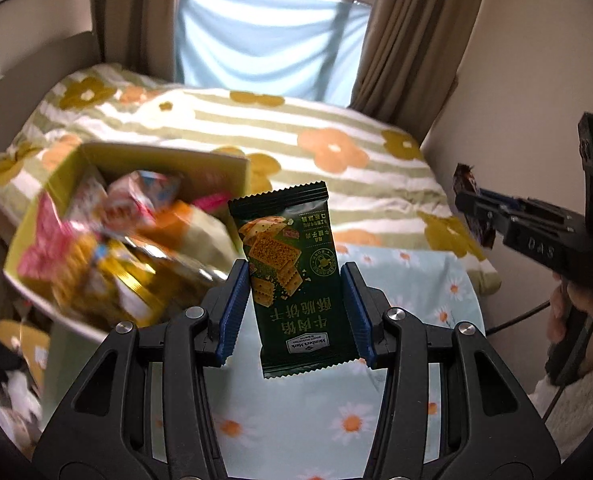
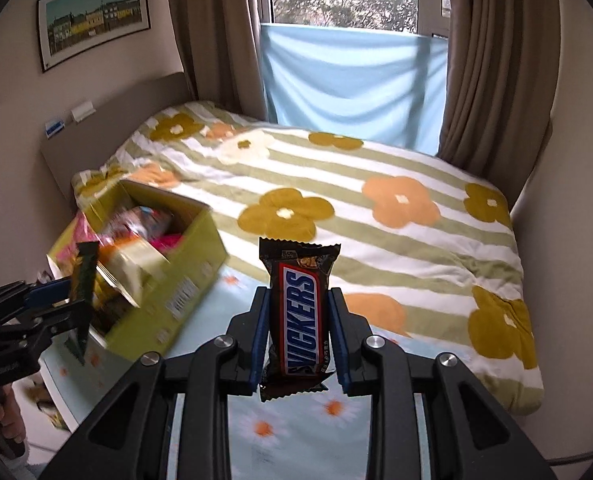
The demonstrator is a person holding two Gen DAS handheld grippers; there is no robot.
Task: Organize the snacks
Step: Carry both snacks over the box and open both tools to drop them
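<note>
My left gripper (image 1: pixel 294 280) is shut on a dark green cracker packet (image 1: pixel 292 268), held upright above the daisy-print cloth (image 1: pixel 336 420). Seen from the right wrist view, that gripper (image 2: pixel 78 300) holds the packet (image 2: pixel 82 280) edge-on beside the box. My right gripper (image 2: pixel 298 312) is shut on a Snickers bar (image 2: pixel 300 312), also upright. In the left wrist view the right gripper (image 1: pixel 476 204) shows at the right edge with the bar's brown wrapper (image 1: pixel 470 196) in it. A yellow-green cardboard box (image 1: pixel 232 172) (image 2: pixel 184 292) full of mixed snack packets stands to the left.
A bed with a striped, flower-print cover (image 2: pixel 376 208) fills the middle. Brown curtains (image 2: pixel 488 80) and a light blue sheet (image 2: pixel 352 84) hang over the window behind. A wall (image 1: pixel 516 100) runs along the right. A person's hand (image 1: pixel 564 312) grips the right handle.
</note>
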